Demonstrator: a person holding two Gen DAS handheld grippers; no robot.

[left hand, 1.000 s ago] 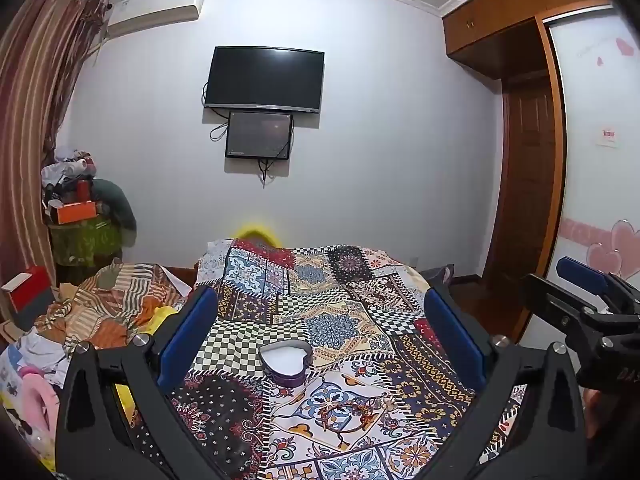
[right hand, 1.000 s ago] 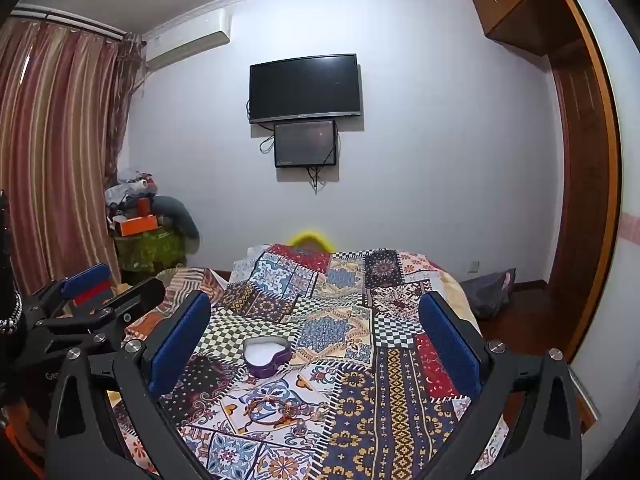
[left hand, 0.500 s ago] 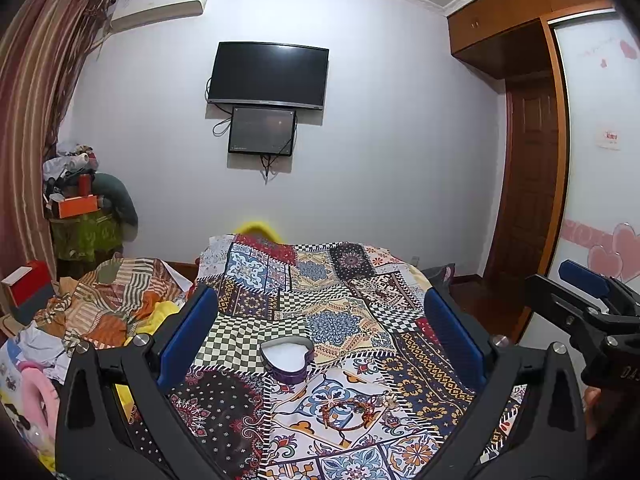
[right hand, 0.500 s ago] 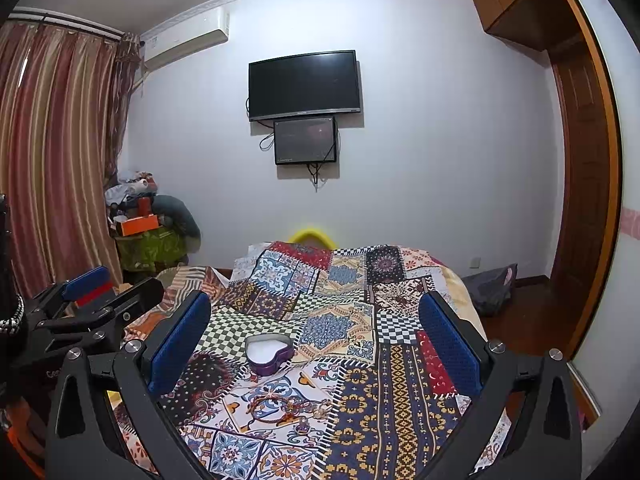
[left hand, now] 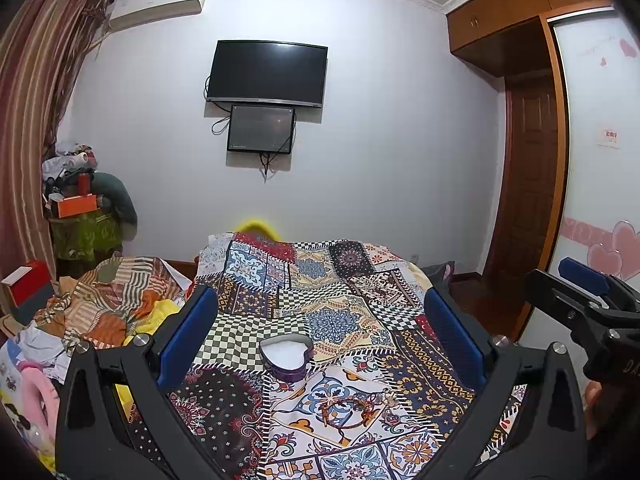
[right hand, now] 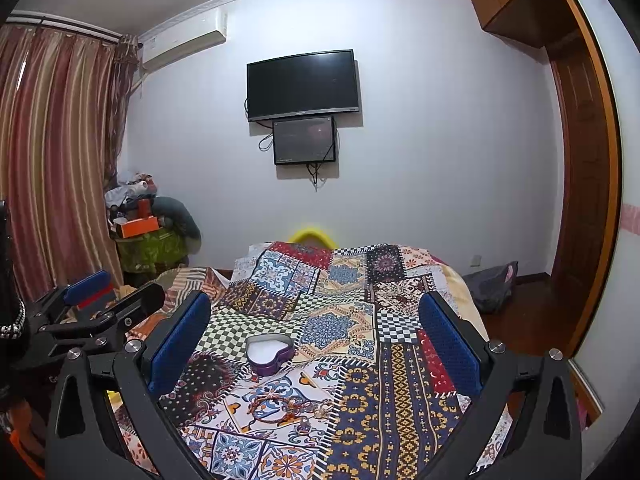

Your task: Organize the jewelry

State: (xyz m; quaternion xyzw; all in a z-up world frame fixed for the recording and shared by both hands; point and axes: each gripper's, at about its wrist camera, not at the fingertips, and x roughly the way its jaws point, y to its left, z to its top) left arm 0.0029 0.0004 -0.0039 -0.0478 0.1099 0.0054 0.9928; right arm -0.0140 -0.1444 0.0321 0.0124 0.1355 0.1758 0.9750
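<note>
An open purple heart-shaped box (left hand: 286, 357) with a white lining sits on the patchwork bedspread (left hand: 332, 280). It also shows in the right wrist view (right hand: 269, 356). Braided bracelets and small charms (left hand: 352, 406) lie on the spread just nearer than the box, also in the right wrist view (right hand: 280, 406). My left gripper (left hand: 320, 332) is open and empty, held above the spread with the box between its fingers in view. My right gripper (right hand: 316, 332) is open and empty too, to the right of the left one. The right gripper also shows in the left wrist view (left hand: 580, 292), and the left gripper in the right wrist view (right hand: 96, 300).
A heap of crumpled striped clothes (left hand: 112, 300) lies left of the bed. A cluttered stand with an orange box (left hand: 76, 206) is in the far left corner. A TV (left hand: 266, 72) hangs on the far wall. A wooden door (left hand: 528, 184) and wardrobe stand to the right.
Both views have tipped down and risen slightly, so the bracelets in front of the box now show fully. Both grippers have stayed open.
</note>
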